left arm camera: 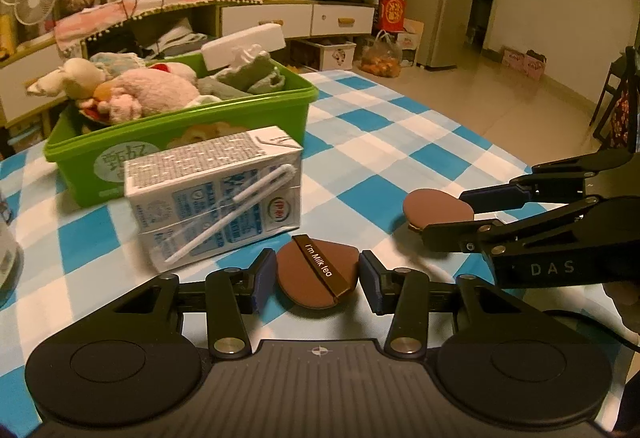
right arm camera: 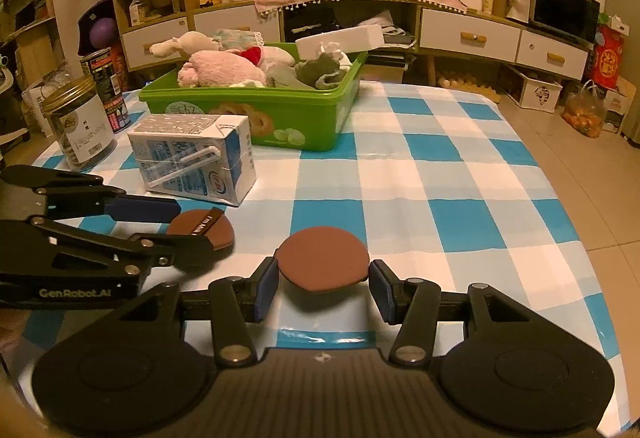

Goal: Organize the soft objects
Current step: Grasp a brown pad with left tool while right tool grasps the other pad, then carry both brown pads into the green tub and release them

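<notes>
Nearest, low in the centre of each wrist view, I see one flat brown makeup puff framed by blue-padded fingers. My left gripper [left arm camera: 318,280] stands spread around the brown round cushion puff with a dark ribbon strap [left arm camera: 316,274]; its pads flank the puff's rim, and I cannot tell whether they touch. The strap's long axis runs diagonally from upper left to lower right, roughly along the fingers' reach. My right gripper [right arm camera: 322,284] is likewise parted about the plain brown round puff [right arm camera: 323,264], with a gap showing beside the right pad. Each puff lies directly ahead of its own gripper, so neither hand need cross. Both rest on the blue-and-white checked tablecloth [right arm camera: 460,206]. Mid-frame stands the white-and-blue milk carton with an attached straw [right arm camera: 192,158]. Farther, toward upper centre, sits the green plastic bin [right arm camera: 280,118] heaped with plush toys [right arm camera: 220,70], my judged destination.
</notes>
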Available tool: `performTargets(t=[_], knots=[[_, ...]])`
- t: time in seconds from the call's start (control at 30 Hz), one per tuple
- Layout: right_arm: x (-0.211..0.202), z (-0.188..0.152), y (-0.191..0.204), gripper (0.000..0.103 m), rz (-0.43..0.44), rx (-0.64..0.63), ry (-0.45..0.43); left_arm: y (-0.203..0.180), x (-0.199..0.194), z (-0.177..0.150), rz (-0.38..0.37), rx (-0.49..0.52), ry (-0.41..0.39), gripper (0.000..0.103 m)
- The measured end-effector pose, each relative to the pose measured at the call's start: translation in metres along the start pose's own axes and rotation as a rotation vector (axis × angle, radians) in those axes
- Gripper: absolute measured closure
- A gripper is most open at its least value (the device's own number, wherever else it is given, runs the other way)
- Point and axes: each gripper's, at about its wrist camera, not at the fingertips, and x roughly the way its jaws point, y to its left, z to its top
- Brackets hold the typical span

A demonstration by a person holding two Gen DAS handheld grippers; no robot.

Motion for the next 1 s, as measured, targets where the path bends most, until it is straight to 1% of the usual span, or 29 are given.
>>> performTargets(t=[0.33, 0.67, 0.87, 1.0], knots=[[0.000, 0.008, 0.009, 0.071, 0.016, 0.005, -0.012, 0.023, -0.025, -0.004, 0.022, -0.049, -0.029, 0.057], [-0.004, 0.029, 0.018, 0.071, 0.033, 0.033, -0.052, 0.050, -0.059, 0.002, 0.063, -0.110, -0.100, 0.057], [-0.006, 0.052, 0.019, 0.071, 0.029, 0.071, -0.089, 0.071, -0.077, 0.020, 0.111, -0.184, -0.168, 0.057], [-0.003, 0.079, 0.018, 0.071, 0.018, 0.112, -0.124, 0.081, -0.078, 0.041, 0.140, -0.211, -0.195, 0.057]])
